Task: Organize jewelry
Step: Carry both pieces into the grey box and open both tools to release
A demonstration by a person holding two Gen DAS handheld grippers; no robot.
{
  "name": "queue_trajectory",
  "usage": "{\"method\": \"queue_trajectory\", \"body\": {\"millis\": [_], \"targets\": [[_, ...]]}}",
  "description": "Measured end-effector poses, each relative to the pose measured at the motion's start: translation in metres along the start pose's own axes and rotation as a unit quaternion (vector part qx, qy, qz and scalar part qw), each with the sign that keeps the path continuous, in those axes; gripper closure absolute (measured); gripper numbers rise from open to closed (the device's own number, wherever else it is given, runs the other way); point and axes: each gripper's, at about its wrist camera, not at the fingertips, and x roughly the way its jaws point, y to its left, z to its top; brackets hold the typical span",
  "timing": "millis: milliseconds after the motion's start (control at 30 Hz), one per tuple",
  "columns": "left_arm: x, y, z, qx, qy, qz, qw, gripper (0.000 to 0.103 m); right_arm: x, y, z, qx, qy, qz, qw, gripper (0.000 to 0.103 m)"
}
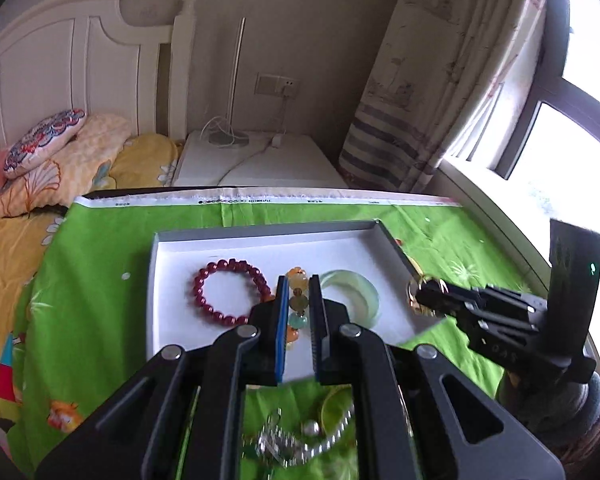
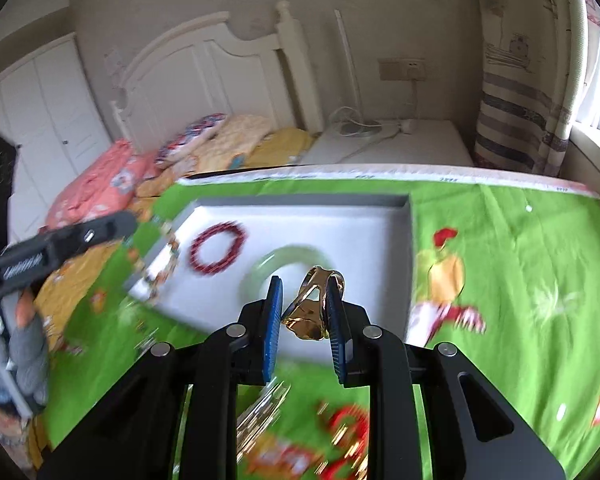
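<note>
While the left gripper [image 1: 299,300] is clamping a multicoloured bead bracelet [image 1: 298,305] above the near part of the white tray [image 1: 168,280], the right gripper [image 2: 305,300] is pinching a gold bangle [image 2: 314,308] over that tray's near right edge. Inside the tray, a dark red bead bracelet [image 1: 230,292] is lying left of a pale green jade bangle [image 1: 356,294], and the tray is sitting on a green patterned cloth [image 1: 100,264].

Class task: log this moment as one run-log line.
left gripper: shut on bead strand | right gripper: shut on gold ring | tray: red bracelet, jade bangle
</note>
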Motion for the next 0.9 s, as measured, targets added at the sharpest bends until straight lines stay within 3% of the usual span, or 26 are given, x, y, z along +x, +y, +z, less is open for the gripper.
{"method": "queue_trajectory", "body": {"millis": [300, 367, 400, 433, 467, 500, 800, 900], "targets": [[0.049, 0.016, 0.013, -0.023, 0.017, 0.038, 0.9989, 0.093, 0.057, -0.02, 0.03, 0.015, 0.037, -0.04, 0.998, 0.079], [0.055, 0.021, 0.01, -0.037, 0.021, 0.042, 0.9982, 0.091, 0.058, -0.023, 0.031, 0.022, 0.039, -0.039, 0.998, 0.072], [0.057, 0.023, 0.009, -0.042, 0.024, 0.044, 0.9978, 0.078, 0.056, -0.025, 0.03, 0.028, 0.037, -0.036, 0.998, 0.057], [0.056, 0.025, 0.006, -0.047, 0.023, 0.051, 0.9973, 0.057, 0.052, -0.027, 0.029, 0.032, 0.033, -0.032, 0.998, 0.048], [0.053, 0.028, 0.002, -0.052, 0.015, 0.059, 0.9967, 0.047, 0.047, -0.028, 0.027, 0.034, 0.026, -0.026, 0.999, 0.036], [0.048, 0.029, -0.002, -0.054, 0.007, 0.065, 0.9964, 0.036, 0.038, -0.028, 0.023, 0.033, 0.016, -0.018, 0.999, 0.036], [-0.017, 0.028, -0.048, -0.063, -0.019, 0.107, 0.992, 0.009, -0.038, -0.039, -0.027, 0.026, -0.008, 0.001, 1.0, 0.036], [-0.041, 0.023, -0.07, -0.057, -0.017, 0.119, 0.991, 0.006, -0.065, -0.049, -0.051, 0.042, -0.018, -0.001, 0.999, 0.035]]}}
